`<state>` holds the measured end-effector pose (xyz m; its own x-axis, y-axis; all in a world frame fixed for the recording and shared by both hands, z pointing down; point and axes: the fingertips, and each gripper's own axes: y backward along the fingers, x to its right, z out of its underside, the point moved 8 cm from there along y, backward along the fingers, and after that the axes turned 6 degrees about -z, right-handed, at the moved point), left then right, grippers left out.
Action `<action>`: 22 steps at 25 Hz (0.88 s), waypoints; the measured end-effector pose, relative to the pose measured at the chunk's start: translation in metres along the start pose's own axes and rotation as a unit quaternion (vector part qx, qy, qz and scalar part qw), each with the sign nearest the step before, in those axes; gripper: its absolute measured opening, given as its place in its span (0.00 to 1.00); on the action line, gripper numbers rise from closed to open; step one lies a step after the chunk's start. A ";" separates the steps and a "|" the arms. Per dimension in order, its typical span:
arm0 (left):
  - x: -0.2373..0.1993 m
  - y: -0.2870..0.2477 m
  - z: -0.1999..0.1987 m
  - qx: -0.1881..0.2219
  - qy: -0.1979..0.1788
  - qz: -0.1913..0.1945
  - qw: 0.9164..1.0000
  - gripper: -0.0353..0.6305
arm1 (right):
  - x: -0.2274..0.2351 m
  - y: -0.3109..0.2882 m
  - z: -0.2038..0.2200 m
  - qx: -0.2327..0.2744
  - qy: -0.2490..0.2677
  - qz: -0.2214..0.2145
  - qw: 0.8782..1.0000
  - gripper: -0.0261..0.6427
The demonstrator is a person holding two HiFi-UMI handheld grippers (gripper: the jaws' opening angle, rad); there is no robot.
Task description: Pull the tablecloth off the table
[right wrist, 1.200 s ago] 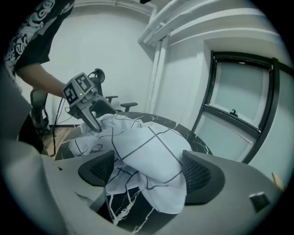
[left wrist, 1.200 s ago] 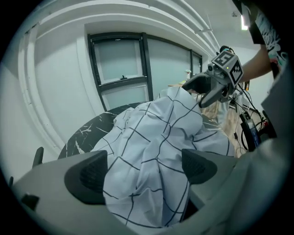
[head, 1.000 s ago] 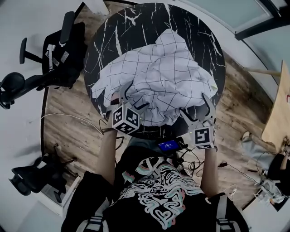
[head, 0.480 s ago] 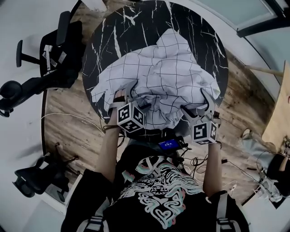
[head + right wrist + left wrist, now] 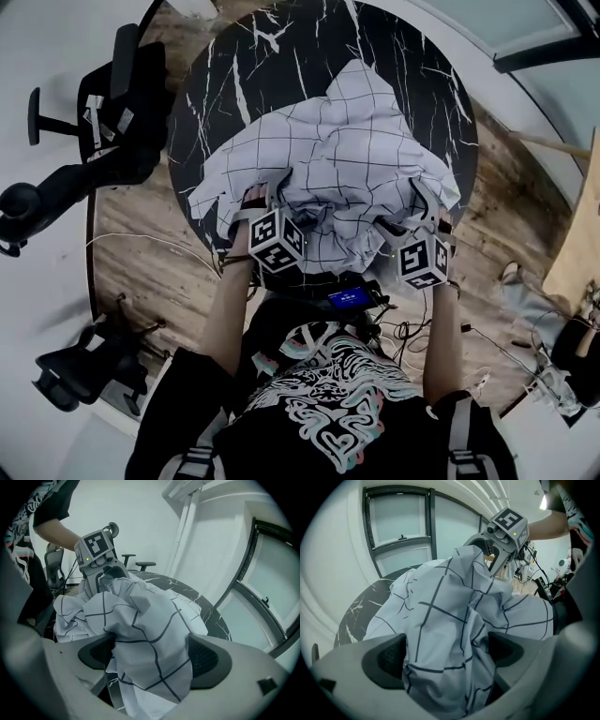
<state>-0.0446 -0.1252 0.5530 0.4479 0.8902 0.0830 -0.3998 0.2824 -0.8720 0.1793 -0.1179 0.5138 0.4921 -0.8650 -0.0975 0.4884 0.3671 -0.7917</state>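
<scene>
The tablecloth (image 5: 337,159), white with thin dark lines, lay crumpled in a heap on the near half of the round black tabletop (image 5: 281,56). The far half of the tabletop was bare. The left hand-held gripper (image 5: 445,656) had a thick bunch of the cloth between its jaws. The pads pressed the fabric from both sides, so the jaws were closed only as far as the bunch allowed. The right hand-held gripper (image 5: 152,656) held another bunch in the same manner. Both were at the near edge of the tabletop, one toward each side.

In my judgement, the step in hand was the pull itself. To do it well, both should draw toward the person together and low, near the level of the tabletop, with a firm grip, so that the heap slides over the near edge and no fold slips out. The far corner may drag behind, so the pull should be long enough to clear it. No container was seen on the tabletop.
</scene>
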 end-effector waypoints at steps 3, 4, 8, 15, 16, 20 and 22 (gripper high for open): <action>-0.001 -0.006 0.002 -0.006 0.006 0.014 1.000 0.86 | 0.001 -0.008 0.004 -0.006 -0.009 -0.014 1.000 0.74; -0.001 -0.008 0.002 -0.008 0.008 0.019 1.000 0.86 | 0.000 -0.011 0.006 -0.009 -0.012 -0.019 1.000 0.74; -0.003 -0.012 0.003 -0.013 0.012 0.033 0.999 0.86 | 0.001 -0.021 0.009 -0.020 -0.024 -0.044 0.999 0.74; -0.006 -0.019 0.007 -0.010 0.025 0.062 0.998 0.86 | 0.000 -0.032 0.012 -0.024 -0.038 -0.062 0.997 0.74; -0.006 -0.020 0.007 -0.007 0.027 0.068 0.997 0.86 | 0.000 -0.034 0.013 -0.023 -0.041 -0.063 0.997 0.74; -0.008 -0.023 0.009 -0.004 0.028 0.074 0.997 0.86 | -0.002 -0.041 0.016 -0.022 -0.055 -0.072 0.996 0.72; -0.007 -0.024 0.010 -0.003 0.028 0.074 0.997 0.86 | -0.004 -0.043 0.017 -0.018 -0.062 -0.072 0.995 0.70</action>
<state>-0.0461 -0.1346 0.5777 0.4287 0.9004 -0.0743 -0.4607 0.1471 -0.8753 0.1688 -0.1245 0.5582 0.5062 -0.8575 0.0920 0.5344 0.2282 -0.8138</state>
